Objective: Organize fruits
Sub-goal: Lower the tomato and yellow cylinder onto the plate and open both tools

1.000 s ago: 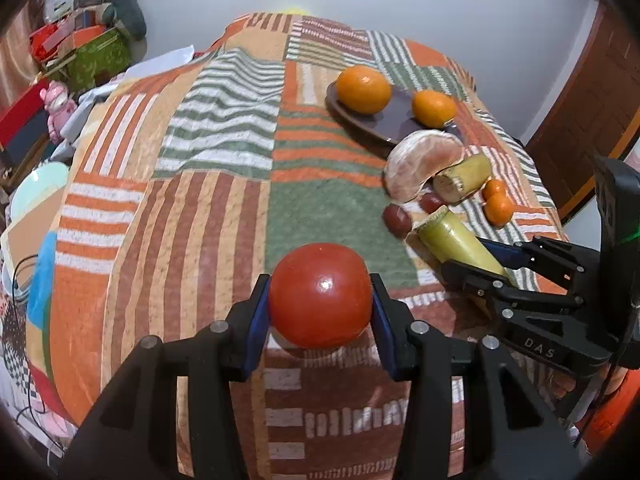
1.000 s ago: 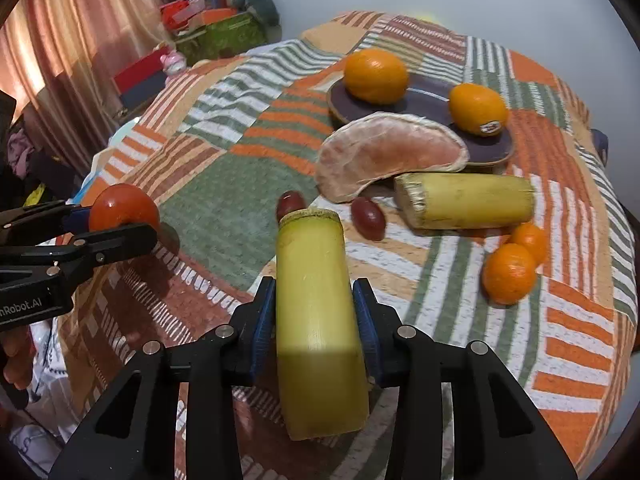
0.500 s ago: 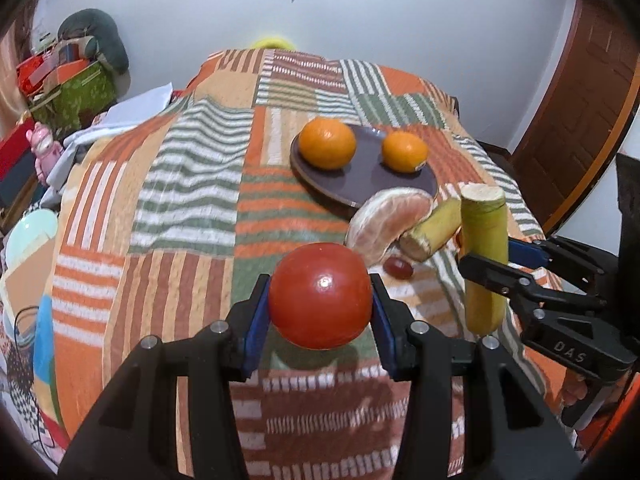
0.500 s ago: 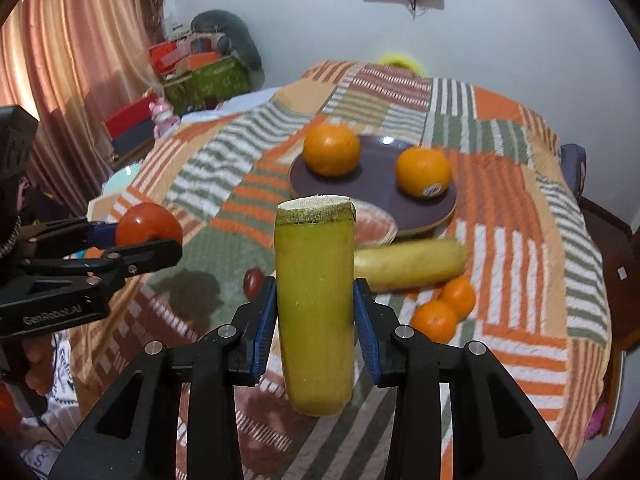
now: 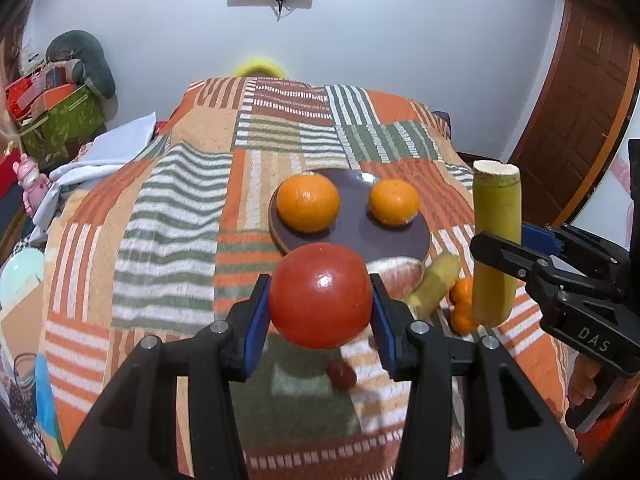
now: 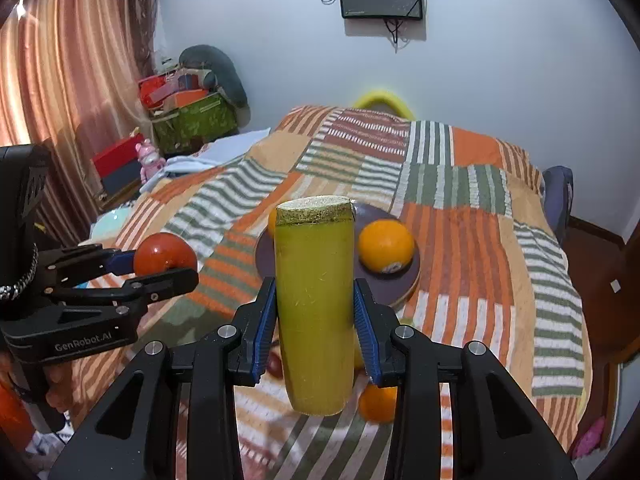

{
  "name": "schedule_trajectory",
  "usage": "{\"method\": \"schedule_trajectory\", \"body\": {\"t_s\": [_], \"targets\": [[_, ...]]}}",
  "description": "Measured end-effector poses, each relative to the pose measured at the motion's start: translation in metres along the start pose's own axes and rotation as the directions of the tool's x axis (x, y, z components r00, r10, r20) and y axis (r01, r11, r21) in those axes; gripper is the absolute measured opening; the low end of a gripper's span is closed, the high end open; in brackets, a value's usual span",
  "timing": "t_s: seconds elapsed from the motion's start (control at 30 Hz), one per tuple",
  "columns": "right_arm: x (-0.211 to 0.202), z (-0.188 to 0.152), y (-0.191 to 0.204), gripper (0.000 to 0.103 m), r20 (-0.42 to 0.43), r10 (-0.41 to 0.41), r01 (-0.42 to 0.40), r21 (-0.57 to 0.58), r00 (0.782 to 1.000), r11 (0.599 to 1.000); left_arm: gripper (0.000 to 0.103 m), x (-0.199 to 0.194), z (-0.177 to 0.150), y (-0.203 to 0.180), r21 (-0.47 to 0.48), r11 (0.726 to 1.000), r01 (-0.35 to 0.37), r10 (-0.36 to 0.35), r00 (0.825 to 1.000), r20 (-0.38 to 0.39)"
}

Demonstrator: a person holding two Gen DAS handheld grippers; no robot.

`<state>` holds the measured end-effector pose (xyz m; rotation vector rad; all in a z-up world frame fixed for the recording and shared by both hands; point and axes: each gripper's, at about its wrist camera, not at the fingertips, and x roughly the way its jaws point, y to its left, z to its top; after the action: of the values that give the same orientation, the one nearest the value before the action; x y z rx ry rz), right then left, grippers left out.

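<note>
My left gripper (image 5: 320,312) is shut on a red tomato (image 5: 320,296) and holds it above the bed. My right gripper (image 6: 315,320) is shut on an upright yellow-green sugarcane piece (image 6: 315,304), also raised; it shows at the right of the left wrist view (image 5: 495,240). A dark purple plate (image 5: 384,236) holds two oranges (image 5: 308,202) (image 5: 394,202). In front of the plate lie a peeled pomelo segment (image 5: 400,276), a second cane piece (image 5: 434,284), small tangerines (image 5: 462,304) and a dark red fruit (image 5: 341,372).
The fruits lie on a bed with a striped patchwork quilt (image 5: 176,216). Boxes and clutter (image 5: 52,116) stand at the far left. A wooden door (image 5: 580,92) is at the right. A curtain (image 6: 60,80) hangs on the left in the right wrist view.
Both grippers have risen from the quilt with their fruit, and the views have tilted up toward the wall. The cane piece now stands upright in the air.
</note>
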<state>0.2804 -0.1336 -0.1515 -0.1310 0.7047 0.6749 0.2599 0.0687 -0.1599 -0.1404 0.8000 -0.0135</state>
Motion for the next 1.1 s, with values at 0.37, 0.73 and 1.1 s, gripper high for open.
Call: {"method": "schedule_trajectory", "body": {"t_s": [0.37,0.73,1.1], "targets": [[0.029,0.022,-0.013,0.034,0.022,-0.003,0.003,0.002,1.000,1.000,0.046,0.035,0.027,-0.001,0.029,1.000,-0.001,0.001,1.000,0.013],[0.072,0.028,-0.027,0.034,-0.023,0.043,-0.041,0.047,0.999,0.998,0.046,0.080,0.034,0.005,0.032,0.999,0.003,-0.002,1.000,-0.031],[0.104,0.028,-0.034,0.034,-0.093,0.023,-0.020,0.040,0.995,0.999,0.046,0.110,0.037,0.012,-0.020,0.999,0.047,-0.048,0.996,-0.072]]}}
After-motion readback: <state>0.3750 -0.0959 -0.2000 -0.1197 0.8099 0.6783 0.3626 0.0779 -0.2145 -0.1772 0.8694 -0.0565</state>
